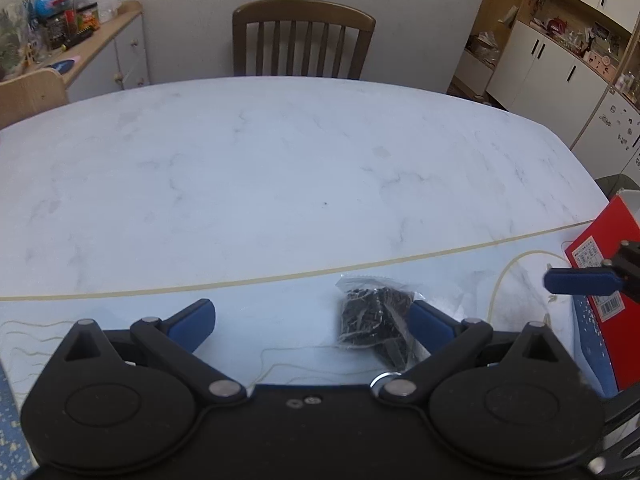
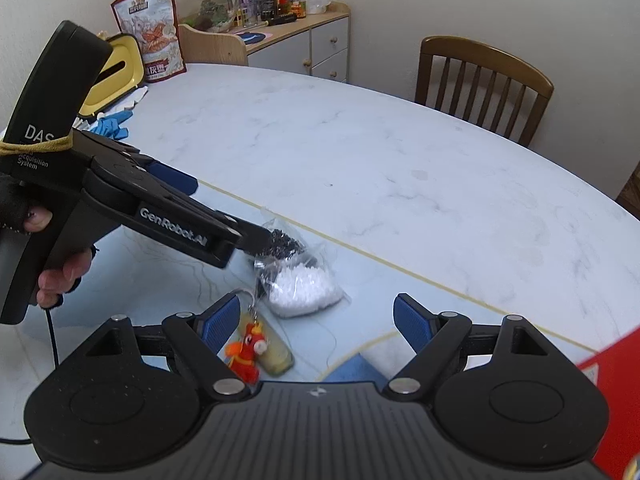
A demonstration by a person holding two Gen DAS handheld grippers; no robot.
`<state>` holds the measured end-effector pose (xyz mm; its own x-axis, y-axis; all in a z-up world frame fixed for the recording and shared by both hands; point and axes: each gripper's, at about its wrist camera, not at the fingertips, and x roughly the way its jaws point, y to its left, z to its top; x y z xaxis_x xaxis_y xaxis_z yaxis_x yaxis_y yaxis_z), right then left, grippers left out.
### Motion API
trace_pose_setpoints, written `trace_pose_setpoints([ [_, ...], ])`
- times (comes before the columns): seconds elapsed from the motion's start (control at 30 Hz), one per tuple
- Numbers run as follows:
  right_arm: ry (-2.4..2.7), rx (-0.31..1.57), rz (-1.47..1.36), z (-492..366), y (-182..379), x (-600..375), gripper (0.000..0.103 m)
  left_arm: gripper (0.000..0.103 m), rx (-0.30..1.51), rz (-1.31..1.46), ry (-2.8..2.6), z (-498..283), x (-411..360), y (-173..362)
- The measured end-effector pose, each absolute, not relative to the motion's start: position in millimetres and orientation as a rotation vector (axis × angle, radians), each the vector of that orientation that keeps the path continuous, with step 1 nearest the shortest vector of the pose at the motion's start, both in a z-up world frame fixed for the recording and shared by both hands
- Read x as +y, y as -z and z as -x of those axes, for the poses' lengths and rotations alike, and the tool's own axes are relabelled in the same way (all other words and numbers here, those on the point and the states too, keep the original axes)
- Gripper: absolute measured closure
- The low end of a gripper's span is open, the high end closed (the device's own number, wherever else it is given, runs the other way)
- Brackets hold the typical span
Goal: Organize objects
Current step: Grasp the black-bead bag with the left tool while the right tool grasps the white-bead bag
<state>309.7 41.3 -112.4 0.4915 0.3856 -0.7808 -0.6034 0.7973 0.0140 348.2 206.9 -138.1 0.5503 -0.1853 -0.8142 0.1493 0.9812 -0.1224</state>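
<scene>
Bag of black pieces [image 1: 374, 318], clear plastic, lies on the marble table [image 1: 280, 168] near its near edge, long axis running away from the left gripper [image 1: 312, 320], sealed top pointing toward the chair [image 1: 303, 36]. The left gripper's jaws stand wide, the right pad touching the bag's side. Against it lies a bag of white pellets [image 2: 302, 290]; a red keychain toy [image 2: 246, 354] sits just beside. The right gripper [image 2: 314, 322] hangs wide open, holding nothing. Beyond the yellow line the tabletop is bare.

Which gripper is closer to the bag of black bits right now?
Left. The left gripper is open, its right finger against the black bag. The right gripper is open too, hanging back nearer the person, beyond the white bag.
</scene>
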Motion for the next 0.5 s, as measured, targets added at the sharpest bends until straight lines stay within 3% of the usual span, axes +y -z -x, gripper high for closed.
trace_pose_setpoints([
  [0.3, -0.628, 0.884, 0.289, -326, 133, 55, 0.025, 0.008, 1.029, 0.139, 0.244, -365, 206, 159],
  [0.5, -0.655, 0.895, 0.301, -330, 143, 65, 0.041, 0.015, 1.017, 0.164, 0.266, -365, 204, 160],
])
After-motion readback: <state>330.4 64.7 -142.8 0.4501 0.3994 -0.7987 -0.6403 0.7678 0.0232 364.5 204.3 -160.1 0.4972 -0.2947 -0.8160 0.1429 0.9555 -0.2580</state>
